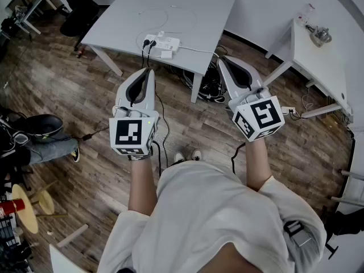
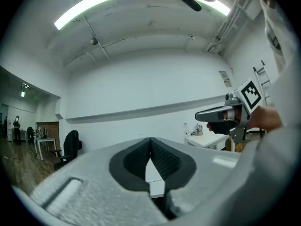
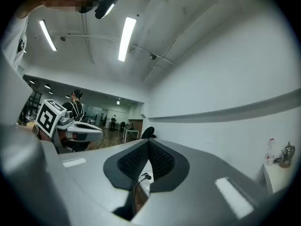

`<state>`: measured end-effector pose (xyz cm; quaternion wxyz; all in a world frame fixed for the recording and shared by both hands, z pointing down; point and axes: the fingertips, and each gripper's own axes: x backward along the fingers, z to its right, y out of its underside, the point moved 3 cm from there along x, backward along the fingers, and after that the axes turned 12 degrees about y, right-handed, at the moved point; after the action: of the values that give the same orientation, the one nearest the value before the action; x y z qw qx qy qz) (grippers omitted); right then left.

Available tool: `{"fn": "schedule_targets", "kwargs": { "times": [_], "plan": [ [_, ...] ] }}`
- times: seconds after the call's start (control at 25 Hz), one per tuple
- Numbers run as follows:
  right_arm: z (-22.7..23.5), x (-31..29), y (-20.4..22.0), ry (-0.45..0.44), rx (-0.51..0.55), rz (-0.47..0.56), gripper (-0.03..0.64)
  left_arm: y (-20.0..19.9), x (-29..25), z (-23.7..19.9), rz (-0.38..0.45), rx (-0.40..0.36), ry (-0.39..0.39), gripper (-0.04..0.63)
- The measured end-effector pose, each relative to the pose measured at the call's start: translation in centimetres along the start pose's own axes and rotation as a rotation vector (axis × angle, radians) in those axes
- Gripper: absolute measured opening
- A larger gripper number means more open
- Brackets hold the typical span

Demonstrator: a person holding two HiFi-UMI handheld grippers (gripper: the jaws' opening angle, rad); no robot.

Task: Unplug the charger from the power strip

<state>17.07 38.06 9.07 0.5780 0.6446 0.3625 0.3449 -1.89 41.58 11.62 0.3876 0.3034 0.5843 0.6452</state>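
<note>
The left gripper [image 1: 149,73] is held level above the wooden floor, its jaws pressed together with nothing between them, the tips aimed at the near edge of the white table [image 1: 205,16]. The power strip [image 1: 169,43] lies on that table close to its near edge, ahead of both grippers and well apart from them. Its long axis runs across the view, roughly square to the way the jaws point. Two black plugs [image 1: 149,43] sit at its left end. A small white block that I take for the charger [image 1: 161,35] stands on its far side, with a thin white cable [image 1: 166,15] looping away over the tabletop. Another white block [image 1: 166,54] lies just beside the strip's near side, so which one is the charger is not certain. The right gripper [image 1: 222,60] is also level, closed and empty, and it points at the table's right part, past the strip's right end. The strip lies more nearly in line with the left gripper, which looks the nearer of the two. Either would have to open its jaws and go forward and down.
</note>
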Motion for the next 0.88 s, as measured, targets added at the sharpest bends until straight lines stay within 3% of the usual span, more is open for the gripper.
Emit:
{"fn": "schedule_targets", "kwargs": {
  "times": [0.48, 0.88],
  "plan": [
    [-3.8, -2.8, 0.0, 0.07, -0.036, 0.035, 0.003, 2.0, 0.8, -4.6, -0.009, 0.007, 0.052, 0.021],
    [-2.3, -7.8, 1.7, 0.087, -0.048, 0.033, 0.003, 4.6, -2.6, -8.0, -0.033, 0.049, 0.053, 0.023]
  ]
}}
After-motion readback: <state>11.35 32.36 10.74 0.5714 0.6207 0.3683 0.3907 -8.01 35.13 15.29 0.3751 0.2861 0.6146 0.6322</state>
